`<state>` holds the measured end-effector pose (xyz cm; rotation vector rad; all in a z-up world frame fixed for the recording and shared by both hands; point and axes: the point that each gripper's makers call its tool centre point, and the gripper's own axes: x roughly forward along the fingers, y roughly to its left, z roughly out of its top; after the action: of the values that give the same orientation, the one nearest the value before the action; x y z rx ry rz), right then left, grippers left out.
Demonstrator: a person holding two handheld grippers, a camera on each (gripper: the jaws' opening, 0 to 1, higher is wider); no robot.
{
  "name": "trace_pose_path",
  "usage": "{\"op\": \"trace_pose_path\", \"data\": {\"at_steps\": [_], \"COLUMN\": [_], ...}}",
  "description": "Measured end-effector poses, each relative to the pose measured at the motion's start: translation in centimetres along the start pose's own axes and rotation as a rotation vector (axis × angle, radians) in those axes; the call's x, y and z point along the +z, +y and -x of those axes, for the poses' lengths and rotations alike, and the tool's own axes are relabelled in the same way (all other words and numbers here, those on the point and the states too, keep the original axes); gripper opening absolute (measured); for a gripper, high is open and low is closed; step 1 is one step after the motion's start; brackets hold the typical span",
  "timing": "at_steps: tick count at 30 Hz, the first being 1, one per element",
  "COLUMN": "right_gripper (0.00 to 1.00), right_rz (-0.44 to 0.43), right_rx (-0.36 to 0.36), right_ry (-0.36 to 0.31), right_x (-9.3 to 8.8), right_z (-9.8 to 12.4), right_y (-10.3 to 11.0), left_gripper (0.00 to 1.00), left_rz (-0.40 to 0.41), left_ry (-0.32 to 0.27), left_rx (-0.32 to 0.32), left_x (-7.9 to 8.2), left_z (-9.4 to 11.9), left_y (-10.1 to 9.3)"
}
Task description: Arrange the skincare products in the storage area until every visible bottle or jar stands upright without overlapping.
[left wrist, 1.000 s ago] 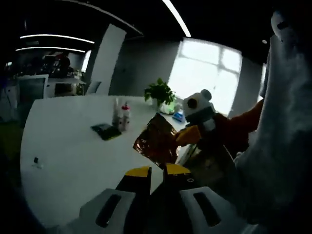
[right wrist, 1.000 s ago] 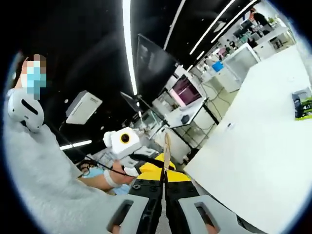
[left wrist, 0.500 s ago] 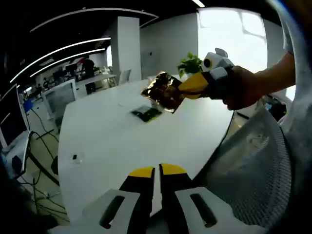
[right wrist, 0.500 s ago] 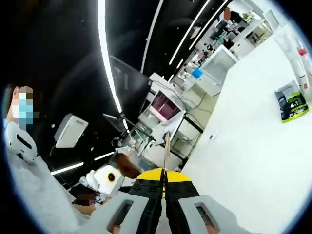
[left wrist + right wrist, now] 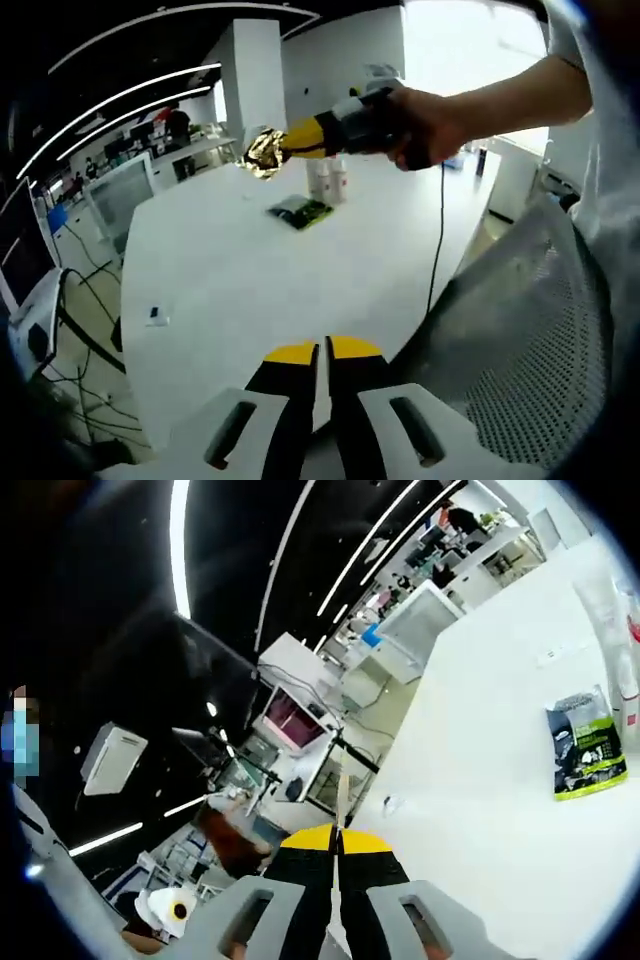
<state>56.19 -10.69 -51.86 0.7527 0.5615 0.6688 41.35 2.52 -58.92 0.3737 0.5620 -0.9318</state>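
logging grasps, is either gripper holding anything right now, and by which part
The right gripper is shut on the edge of a crinkled gold foil packet. The left gripper is shut, holding nothing.

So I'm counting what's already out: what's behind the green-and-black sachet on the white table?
Two pale bottles stand upright just behind the sachet on the table. Their lower parts are partly covered; contents and labels can't be made out.
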Motion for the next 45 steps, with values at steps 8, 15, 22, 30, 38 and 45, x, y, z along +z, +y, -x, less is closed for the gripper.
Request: {"op": "trace_pose_path", "data": {"at_steps": [8, 15, 22, 30, 38, 45], "right_gripper": [0.0, 0.0, 0.0, 0.0, 0.0, 0.0], "right_rz": [-0.057, -0.112, -0.168, -0.214, -0.245, -0.274], "right_rx": [-0.122, -0.178, -0.256, -0.323, -0.356, -0.431], "right_ry": [0.004, 0.009, 0.023, 0.051, 0.065, 0.09], "right_x": [2.3, 4.1, 4.7, 4.5, 4.0, 3.5], "right_z": [-2.3, -4.8, -6.7, -8.6, -9.6, -9.4], "right_y": [-5.1, -8.5, -12.0, -15.9, -18.3, -21.1], "left_gripper": [0.0, 0.0, 0.0, 0.0, 0.0, 0.0], "left_rz": [-0.009, -0.015, -0.024, -0.033, -0.031, -0.027], "left_ry": [0.038, 0.064, 0.09, 0.109, 0.127, 0.138], "left_rx": [0.065, 0.078, 0.08, 0.119, 0.119, 0.125], "left_x": [-0.9, -1.4, -1.8, -2.3, -2.7, -2.9], "left_z": [0.0, -0.1, -0.2, 0.0, -0.1, -0.2], "left_y": [1.1, 1.4, 1.4, 2.2, 2.2, 2.3]}}
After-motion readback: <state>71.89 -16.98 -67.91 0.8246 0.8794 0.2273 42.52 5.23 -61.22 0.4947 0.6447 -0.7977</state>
